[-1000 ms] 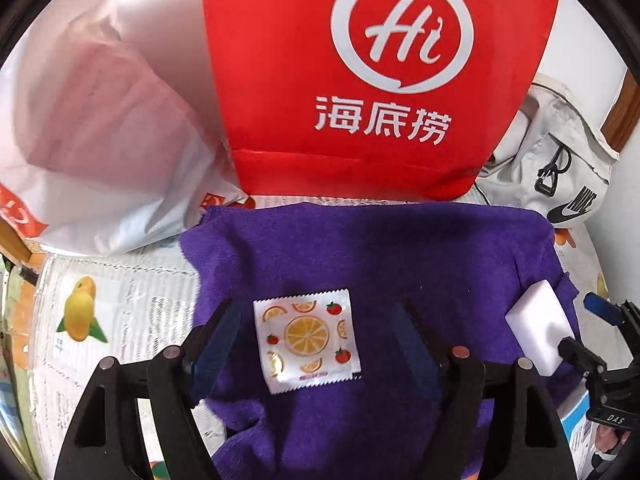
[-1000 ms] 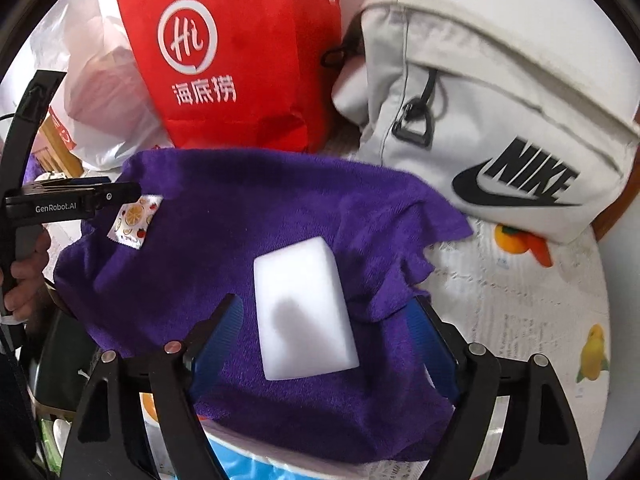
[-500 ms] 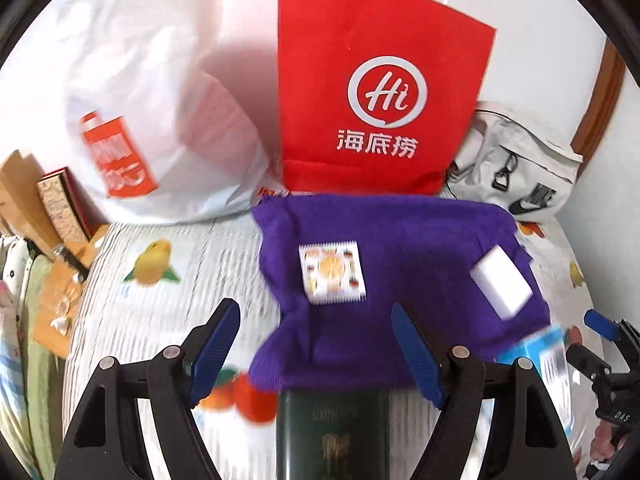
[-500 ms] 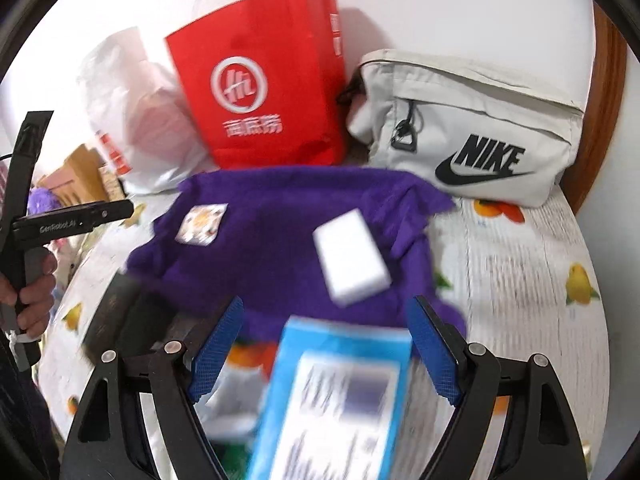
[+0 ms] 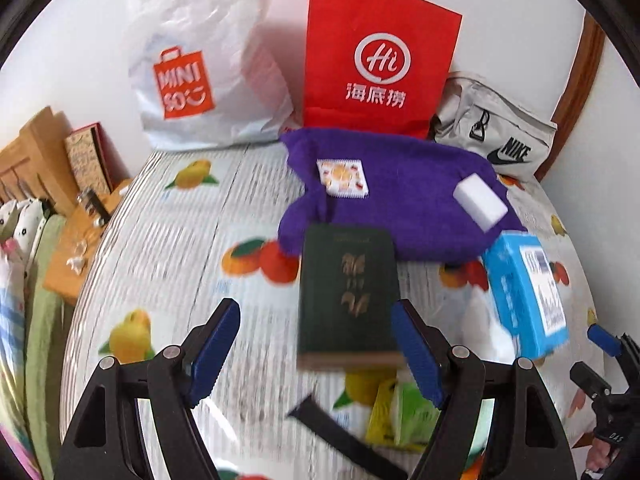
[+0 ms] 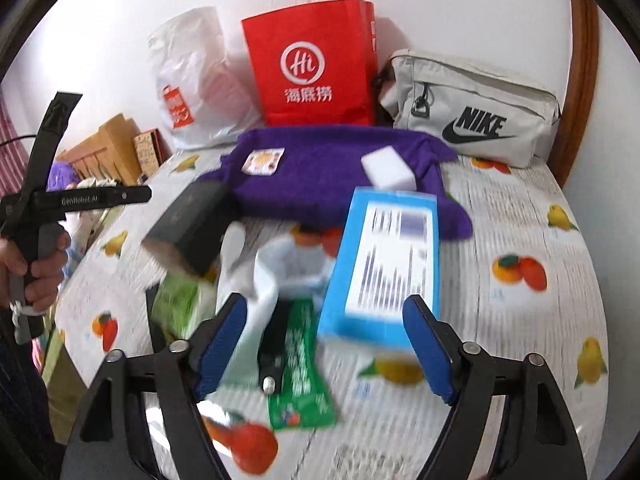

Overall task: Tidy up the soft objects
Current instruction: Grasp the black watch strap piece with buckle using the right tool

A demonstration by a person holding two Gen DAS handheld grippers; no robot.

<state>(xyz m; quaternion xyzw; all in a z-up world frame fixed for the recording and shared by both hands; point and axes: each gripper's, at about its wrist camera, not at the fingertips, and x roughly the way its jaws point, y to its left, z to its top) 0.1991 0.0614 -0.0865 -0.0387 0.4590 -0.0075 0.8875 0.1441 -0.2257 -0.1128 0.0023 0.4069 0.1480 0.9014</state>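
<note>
**A:** Where do the soft things lie from the jaws?

**B:** Far side of the counter (image 5: 168, 240), on the purple towel (image 5: 404, 196) in front of the red paper bag (image 5: 380, 60). The white sponge (image 5: 480, 202) sits toward the towel's right end, the fruit-print sachet (image 5: 343, 178) toward its left, well apart from each other.

**A:** Anything between them and the jaws?

**B:** Yes. A dark green box (image 5: 348, 292) lies ahead of the left gripper (image 5: 316, 348), its long axis running away from the camera. A blue box (image 6: 384, 260) lies the same way ahead of the right gripper (image 6: 324, 346).

**A:** State of the jaws?

**B:** Left ones spread wide, nothing between the pads. Right ones also wide but closing a little; the blue box's near end shows between the pads, untouched.

**A:** Which hand for which?

**B:** I'd judge the right for the sponge, whose long axis runs diagonally, and the left for the sachet; each must reach over its box first
</note>
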